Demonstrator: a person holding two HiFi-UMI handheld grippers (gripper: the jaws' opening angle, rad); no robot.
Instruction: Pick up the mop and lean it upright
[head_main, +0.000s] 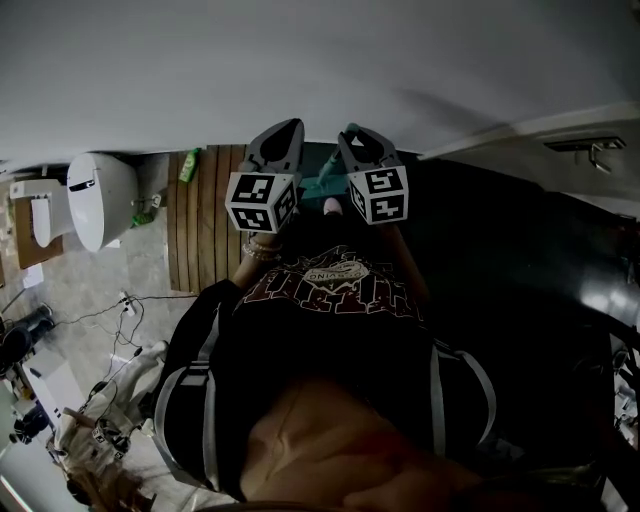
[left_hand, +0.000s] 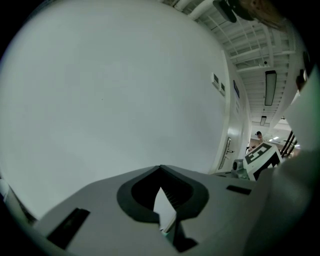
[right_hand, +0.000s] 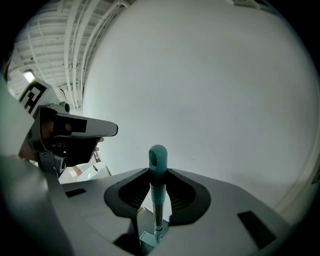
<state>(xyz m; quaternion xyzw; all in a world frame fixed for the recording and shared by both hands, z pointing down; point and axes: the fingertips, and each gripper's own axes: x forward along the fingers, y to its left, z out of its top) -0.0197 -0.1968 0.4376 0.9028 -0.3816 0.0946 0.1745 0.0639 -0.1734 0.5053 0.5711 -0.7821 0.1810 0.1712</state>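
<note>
The right gripper (right_hand: 159, 174) is clamped on the mop (right_hand: 158, 160), whose teal grip with its hang-hole rises just past the jaws. The shaft below drops out of sight there, and only the head view shows more teal low between both grippers. Just beside it, the left gripper (left_hand: 160, 170) has its jaws drawn together with a thin bright slit between them and nothing clearly held, and beyond both stands a plain white wall (left_hand: 125, 90).

We count two grey two-jaw tools, the left gripper (head_main: 283, 140) and the right gripper (head_main: 360, 143); one metal-shafted mop with a teal loop-ended handle (right_hand: 158, 165); one white toilet (head_main: 100, 200); one green bottle (head_main: 189, 165); one slatted wooden panel (head_main: 205, 235).
</note>
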